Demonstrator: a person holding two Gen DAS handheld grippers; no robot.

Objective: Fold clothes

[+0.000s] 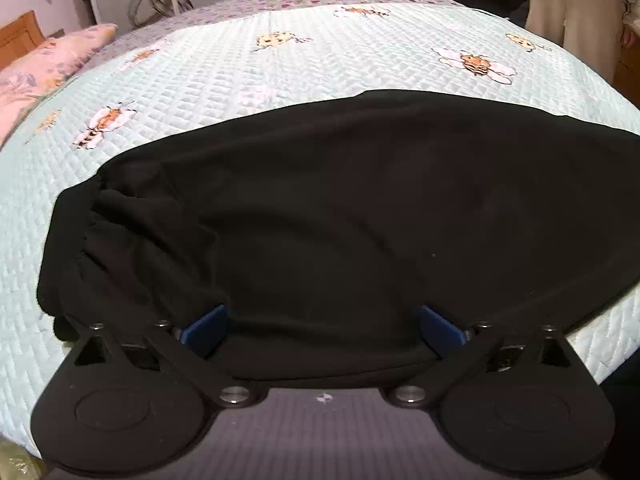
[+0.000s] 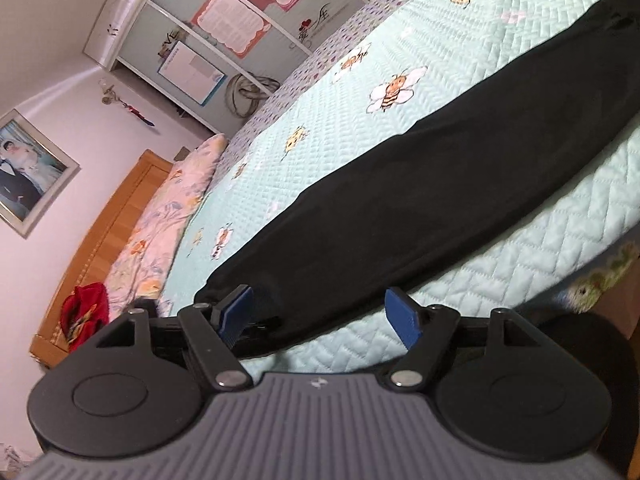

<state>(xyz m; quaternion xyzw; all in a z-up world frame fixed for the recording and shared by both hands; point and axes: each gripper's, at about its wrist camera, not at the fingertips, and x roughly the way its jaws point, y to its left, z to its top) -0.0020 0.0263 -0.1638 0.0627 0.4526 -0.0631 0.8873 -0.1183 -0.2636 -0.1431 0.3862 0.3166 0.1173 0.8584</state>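
Observation:
A black garment [image 1: 360, 220] lies flat on the mint quilted bed cover [image 1: 240, 72], its gathered elastic end at the left of the left wrist view. My left gripper [image 1: 323, 328] hangs over the garment's near edge, jaws wide apart. The cloth lies between the blue pads [image 1: 204, 328], and neither pad presses on it. In the right wrist view the same garment [image 2: 400, 200] stretches away up to the right along the bed's edge. My right gripper [image 2: 320, 316] is open at the garment's near end. Its left pad [image 2: 236, 312] sits over the cloth's tip and its right pad over bare cover [image 2: 320, 128].
Floral pillows [image 2: 168, 216] and a wooden headboard [image 2: 100, 232] close the far left, with a red cloth [image 2: 86, 312] beside them. A wardrobe [image 2: 200, 40] stands beyond the bed. A person in pale clothes [image 1: 568, 12] stands at the bed's far right corner.

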